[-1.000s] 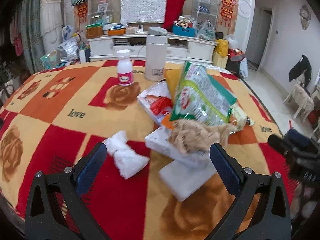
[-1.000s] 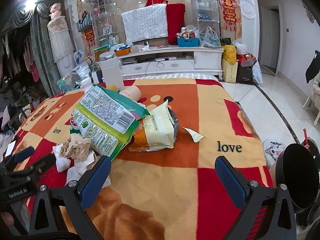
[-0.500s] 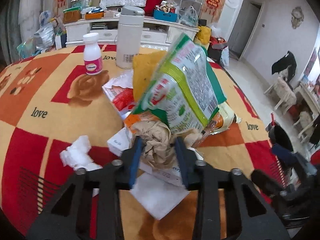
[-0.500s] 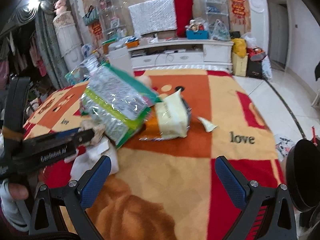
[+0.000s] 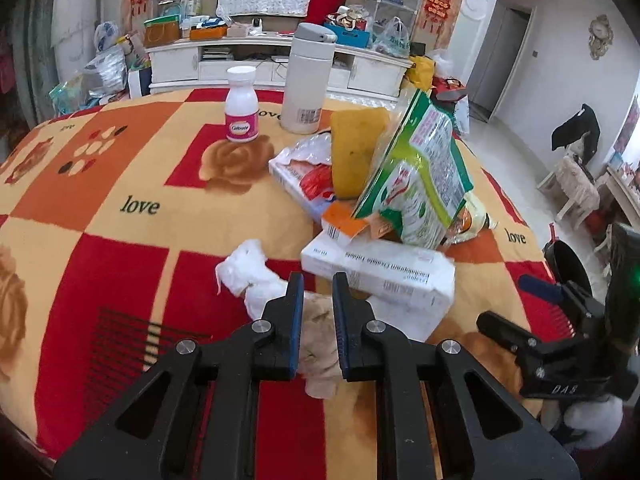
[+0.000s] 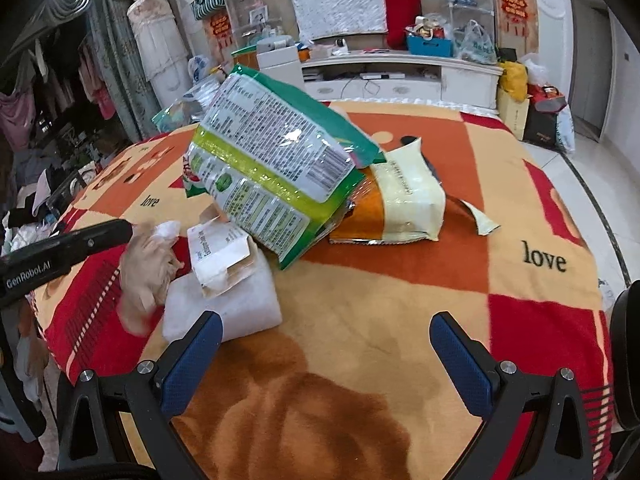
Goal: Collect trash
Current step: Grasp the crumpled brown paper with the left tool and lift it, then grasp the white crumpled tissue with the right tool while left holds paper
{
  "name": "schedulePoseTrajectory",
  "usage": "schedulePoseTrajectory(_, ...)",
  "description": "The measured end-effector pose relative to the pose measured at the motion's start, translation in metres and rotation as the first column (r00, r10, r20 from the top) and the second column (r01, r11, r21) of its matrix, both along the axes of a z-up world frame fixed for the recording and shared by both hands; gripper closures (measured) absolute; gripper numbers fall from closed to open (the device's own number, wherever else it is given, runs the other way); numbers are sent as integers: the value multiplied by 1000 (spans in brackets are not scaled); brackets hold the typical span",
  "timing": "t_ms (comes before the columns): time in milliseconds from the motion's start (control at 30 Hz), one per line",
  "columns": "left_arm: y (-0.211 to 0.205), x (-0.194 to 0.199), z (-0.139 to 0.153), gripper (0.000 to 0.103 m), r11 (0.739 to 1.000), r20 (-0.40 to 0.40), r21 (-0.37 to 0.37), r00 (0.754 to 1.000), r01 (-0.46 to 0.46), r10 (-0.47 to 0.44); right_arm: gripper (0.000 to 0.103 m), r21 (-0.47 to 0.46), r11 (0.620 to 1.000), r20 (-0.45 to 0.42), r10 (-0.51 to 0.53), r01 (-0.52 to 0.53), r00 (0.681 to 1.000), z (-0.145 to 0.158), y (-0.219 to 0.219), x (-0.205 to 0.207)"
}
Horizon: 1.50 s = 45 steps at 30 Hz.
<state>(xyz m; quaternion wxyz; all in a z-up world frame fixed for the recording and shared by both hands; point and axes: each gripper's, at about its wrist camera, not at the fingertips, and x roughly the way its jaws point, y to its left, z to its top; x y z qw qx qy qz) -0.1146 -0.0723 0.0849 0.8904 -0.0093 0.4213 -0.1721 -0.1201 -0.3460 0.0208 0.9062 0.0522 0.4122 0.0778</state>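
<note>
Held item: a crumpled wad of brownish tissue paper (image 5: 318, 344) sits pinched between the blue-padded fingers of the left gripper (image 5: 316, 294), low centre of the left wrist view; in the right wrist view the same wad (image 6: 146, 268) hangs at the left edge, off the tip of that gripper.
Left gripper state: its jaws have just been closing and are now clamped on the wad, which bulges out below the pads.
Key relation: the wad lies along the fingers' own line, its long axis running back toward the camera, so only its upper part is squeezed; the loose lower end looks likely to swing on a lift.
Nearer hand: the left, already on it.
Right gripper: the right gripper (image 6: 326, 340) is spread wide with nothing between the fingers, over bare blanket at the bottom of its view, well apart from the wad.
Neighbours: a white crumpled tissue (image 5: 250, 280) just left of the left fingers; a white cardboard medicine box (image 5: 380, 276) just right of them; a green-and-white snack bag (image 5: 416, 184) leaning behind the box.
Surface: a red, orange and yellow checked blanket (image 5: 120, 208) printed with "love".
Bin: a dark round container (image 6: 628, 360) shows partly at the right edge, probably the destination.
</note>
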Motion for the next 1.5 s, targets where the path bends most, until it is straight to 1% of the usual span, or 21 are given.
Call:
schedulePoseTrajectory(100,6,-1,-8,91,1000,-30,-1,1000,-5,5,0,-9,1000,-1,1,-1,1000,1,-1,-1)
schedulePoseTrajectory(267,23,-4,-20,89,998,-77,-66,997,-19,14,0,9,1000,-14,-9,9,1000,-1,-5,1)
schedulePoseTrajectory(300,24,-6,-22,87,997,-82,-70,997,-20,15,0,10,1000,-15,-7,7,1000,-1,-5,1)
schedulePoseTrajectory(367,26,-9,-26,68,997,-97,-76,995,-15,8,0,7,1000,-18,1,0,1000,-1,-3,0)
schedulePoseTrajectory(400,26,-11,-28,53,997,-102,-81,995,-13,4,0,6,1000,-20,4,-4,1000,-2,-2,1)
schedulePoseTrajectory(433,25,-14,-30,47,996,-101,-85,995,-10,1,0,6,1000,-22,8,-8,1000,-2,-1,1)
schedulePoseTrajectory(500,20,-19,-34,47,997,-96,-73,995,4,-11,0,4,1000,-25,16,-16,1000,-3,1,2)
schedulePoseTrajectory(600,9,-22,-43,48,1000,-94,12,995,19,-17,0,-1,1000,-29,18,-19,999,-3,3,2)
schedulePoseTrajectory(633,7,-22,-47,54,999,-100,38,995,20,-16,0,-1,1000,-31,18,-18,999,-3,2,2)
schedulePoseTrajectory(667,7,-22,-50,63,999,-106,48,994,22,-16,0,-1,1000,-32,18,-18,999,-3,2,2)
schedulePoseTrajectory(700,9,-22,-51,78,998,-106,63,994,13,-6,0,-1,1000,-33,17,-17,999,-3,2,2)
schedulePoseTrajectory(733,12,-21,-50,78,998,-106,59,994,7,-1,0,-1,1000,-32,16,-16,999,-3,1,2)
schedulePoseTrajectory(800,24,-17,-47,80,1000,-119,-1,993,-8,8,0,2,1000,-33,17,-17,999,-2,1,1)
schedulePoseTrajectory(833,31,-15,-42,80,1000,-115,-15,993,-25,23,0,15,1000,-36,27,-26,999,-1,1,1)
schedulePoseTrajectory(900,40,-13,-36,80,999,-100,-4,994,-49,48,0,43,998,-34,48,-47,998,1,5,1)
schedulePoseTrajectory(1033,57,-13,-26,80,996,-85,14,993,-85,86,0,88,986,-11,142,-140,990,15,27,1)
schedulePoseTrajectory(1100,62,-14,-22,80,996,-78,14,993,-92,93,9,97,976,-5,194,-193,981,21,42,3)
schedulePoseTrajectory(1233,73,-19,-13,80,995,-72,-4,992,-103,103,12,107,952,8,289,-288,957,34,80,15)
schedulePoseTrajectory(1300,79,-23,-9,80,993,-57,7,992,-116,116,17,114,938,4,329,-327,944,35,99,24)
schedulePoseTrajectory(1433,93,-27,-7,80,987,-38,25,987,-156,157,30,103,920,-25,383,-379,923,28,136,46)
schedulePoseTrajectory(1500,100,-28,-8,80,983,-33,30,983,-180,181,39,121,910,-64,406,-397,912,17,155,62)
